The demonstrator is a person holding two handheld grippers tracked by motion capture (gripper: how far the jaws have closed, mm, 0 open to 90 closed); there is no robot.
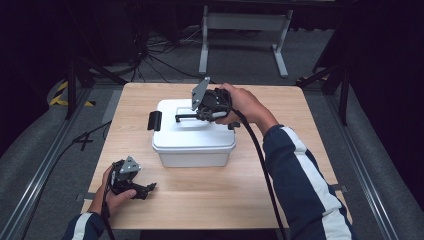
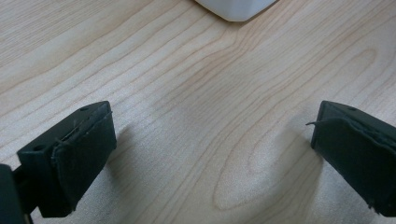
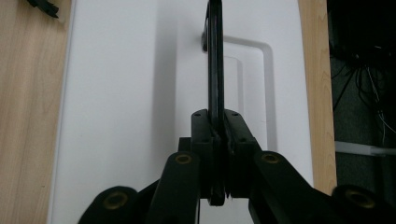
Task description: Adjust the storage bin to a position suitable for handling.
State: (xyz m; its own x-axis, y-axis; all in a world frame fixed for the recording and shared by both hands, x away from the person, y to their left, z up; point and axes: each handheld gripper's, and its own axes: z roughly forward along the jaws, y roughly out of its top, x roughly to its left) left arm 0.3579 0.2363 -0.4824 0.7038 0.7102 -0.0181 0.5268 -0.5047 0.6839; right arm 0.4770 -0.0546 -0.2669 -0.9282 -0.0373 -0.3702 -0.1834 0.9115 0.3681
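Note:
A white plastic box with a lid stands in the middle of the wooden table. Its black carrying handle is raised upright above the lid. My right gripper is shut on that handle, pads pressed on both of its sides, and a hand holds the gripper over the box's far right part. My left gripper rests low near the table's front left, jaws wide open, nothing between them. Bare wood lies between its pads, with a corner of the box ahead.
A black latch sticks out on the box's left end. The right gripper's cable trails across the table toward the front. Beyond the table's far edge stand a grey metal frame, dark stands and floor cables.

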